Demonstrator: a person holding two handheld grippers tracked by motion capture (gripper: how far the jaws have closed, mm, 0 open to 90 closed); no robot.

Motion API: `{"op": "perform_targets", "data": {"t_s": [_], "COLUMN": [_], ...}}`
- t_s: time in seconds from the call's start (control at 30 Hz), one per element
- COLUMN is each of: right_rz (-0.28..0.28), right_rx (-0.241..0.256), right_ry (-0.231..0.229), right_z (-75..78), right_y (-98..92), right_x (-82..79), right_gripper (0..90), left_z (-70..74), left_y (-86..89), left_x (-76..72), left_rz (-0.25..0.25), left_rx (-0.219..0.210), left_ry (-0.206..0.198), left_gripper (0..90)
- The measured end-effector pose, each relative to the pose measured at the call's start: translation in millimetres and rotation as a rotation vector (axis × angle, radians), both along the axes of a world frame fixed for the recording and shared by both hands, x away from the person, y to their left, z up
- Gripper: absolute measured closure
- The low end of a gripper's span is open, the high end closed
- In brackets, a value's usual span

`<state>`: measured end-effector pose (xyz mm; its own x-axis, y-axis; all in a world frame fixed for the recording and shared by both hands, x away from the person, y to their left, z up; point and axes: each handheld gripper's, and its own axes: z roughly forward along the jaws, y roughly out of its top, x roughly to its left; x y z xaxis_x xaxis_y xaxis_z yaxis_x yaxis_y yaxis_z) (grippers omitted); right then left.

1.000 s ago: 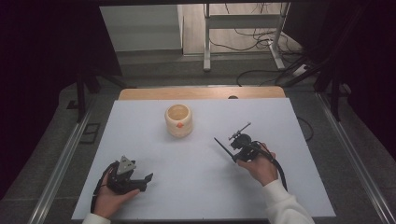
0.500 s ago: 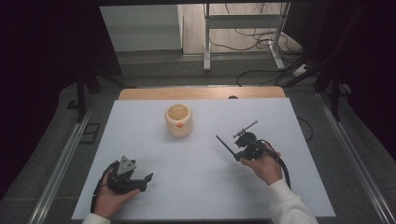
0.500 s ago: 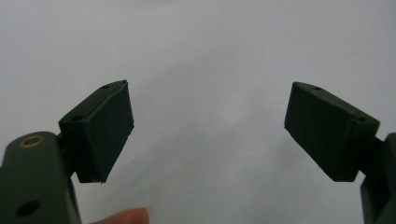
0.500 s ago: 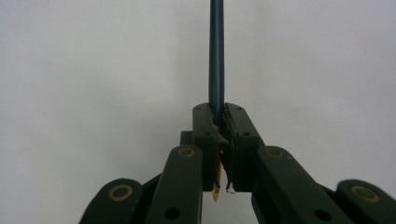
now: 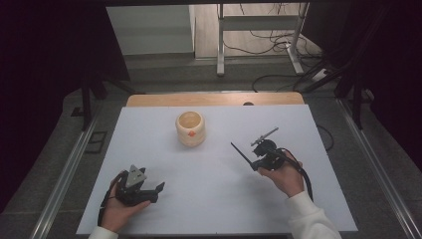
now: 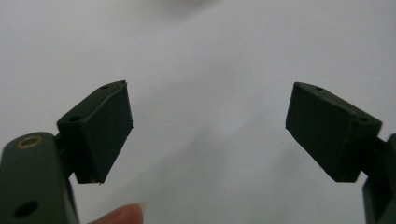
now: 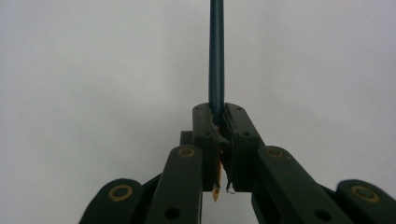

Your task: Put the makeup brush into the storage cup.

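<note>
We see a dark blue pencil (image 7: 216,56) clamped between the jaws of the right gripper (image 7: 218,122); in the right gripper view its shaft runs straight up from the pinch to the top edge, and its sharpened wooden tip pokes out below the pads, pointing back toward the camera. In the high view the same pencil (image 5: 239,153) reads as a thin dark rod slanting up and to the left from the right gripper (image 5: 255,163), clear of the table surface as far as we can tell; the right hand (image 5: 283,174) wraps the gripper body from below, a white sleeve (image 5: 308,219) behind it, and a black cable (image 5: 304,175) loops around the wrist. The jaws are drawn tight on the pencil — no gap beside the shaft.

Further out, up and to the left of the pencil, a small pale wooden cup (image 5: 190,128) with an orange mark on its side stands upright on the white table (image 5: 209,199), well apart from both grippers; we cannot tell what, if anything, lies inside.

At the near left, the left gripper (image 5: 157,189) rests low over the table in the left hand (image 5: 119,209), its grey three-cornered plate (image 5: 135,176) on top; in the left gripper view the two black pads (image 6: 100,130) stand wide apart with nothing between them but bare white surface, and a fingertip (image 6: 122,215) shows at the bottom edge.

Beyond the table — a strip of wooden edge (image 5: 214,98), then a grey floor with cables (image 5: 278,42) and a metal stand (image 5: 259,30).
</note>
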<state>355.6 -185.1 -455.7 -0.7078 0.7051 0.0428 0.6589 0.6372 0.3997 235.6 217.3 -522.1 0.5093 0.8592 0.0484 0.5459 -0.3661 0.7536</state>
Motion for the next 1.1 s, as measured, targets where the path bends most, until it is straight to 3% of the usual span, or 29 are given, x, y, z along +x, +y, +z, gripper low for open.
{"op": "perform_targets", "data": {"t_s": [0.07, 0.2, 0.37, 0.47, 0.6, 0.63, 0.73, 0.93, 1.1], "right_rz": [0.014, 0.036, 0.049, 0.057, 0.068, 0.076, 0.089, 0.102, 0.129], "right_rx": [0.002, -0.001, -0.002, 0.002, 0.003, 0.005, 0.004, -0.003, -0.008], "right_ry": [-0.003, -0.002, -0.012, -0.017, -0.024, -0.026, -0.024, -0.025, -0.036], "right_z": [0.1, 0.3, 5.0, 7.1, 9.3, 9.5, 9.9, 10.0, 8.0], "right_y": [2.8, 5.7, 6.8, 6.7, 8.4, 9.3, 11.2, 15.6, 21.8], "right_x": [-1.3, -5.7, -7.2, -8.6, -8.6, -8.4, -8.6, -9.0, -11.4], "right_gripper": [84.4, 84.4, 84.4, 84.4, 84.4, 84.4, 84.4, 84.4, 84.3], "left_z": [4.5, 10.3, 7.4, 7.6, 8.7, 12.5, 17.0, 17.1, 19.0], "left_y": [-1.4, -2.9, -5.9, -6.8, -7.4, -7.2, -10.6, -17.4, -20.4], "left_x": [-0.9, -2.5, -3.6, -4.6, -4.3, -3.3, -3.6, -5.1, -5.7], "left_rz": [0.02, 0.023, -0.003, -0.009, 0.011, 0.007, 0.006, 0.001, -0.022], "left_rx": [0.007, -0.021, 0.024, 0.028, 0.025, 0.004, 0.005, 0.077, 0.076], "left_ry": [-0.023, -0.062, -0.079, -0.094, -0.057, -0.029, -0.041, -0.048, -0.047], "left_gripper": [14.3, 15.4, 16.2, 18.0, 16.8, 16.9, 17.1, 17.6, 18.1]}}
